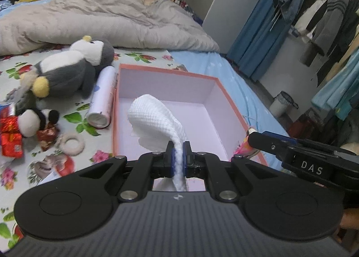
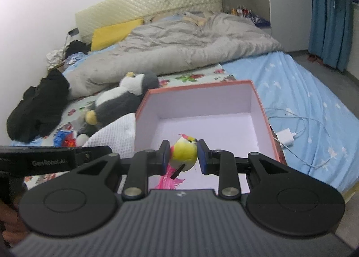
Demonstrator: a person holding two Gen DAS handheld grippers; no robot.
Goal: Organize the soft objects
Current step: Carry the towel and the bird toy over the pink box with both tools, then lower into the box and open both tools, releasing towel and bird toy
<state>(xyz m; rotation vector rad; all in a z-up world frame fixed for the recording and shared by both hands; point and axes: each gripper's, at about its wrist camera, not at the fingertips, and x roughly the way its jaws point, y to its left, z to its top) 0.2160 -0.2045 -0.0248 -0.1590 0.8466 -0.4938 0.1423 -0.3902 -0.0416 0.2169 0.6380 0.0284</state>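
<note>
White waffle cloth [image 1: 157, 120] droops, pinched in left tongs [image 1: 178, 162].

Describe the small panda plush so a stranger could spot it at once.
Start at the open pink box on the floral bedsheet and look left, past the white tube. Below the big grey penguin plush lies the panda plush, far smaller, with black ears, ringed by shiny red wrapped packets.

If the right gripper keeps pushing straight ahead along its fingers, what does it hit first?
Probably the inside of the pink box: its floor, then the far wall. The right gripper holds the yellow bird toy over the open box; depth is uncertain.
</note>
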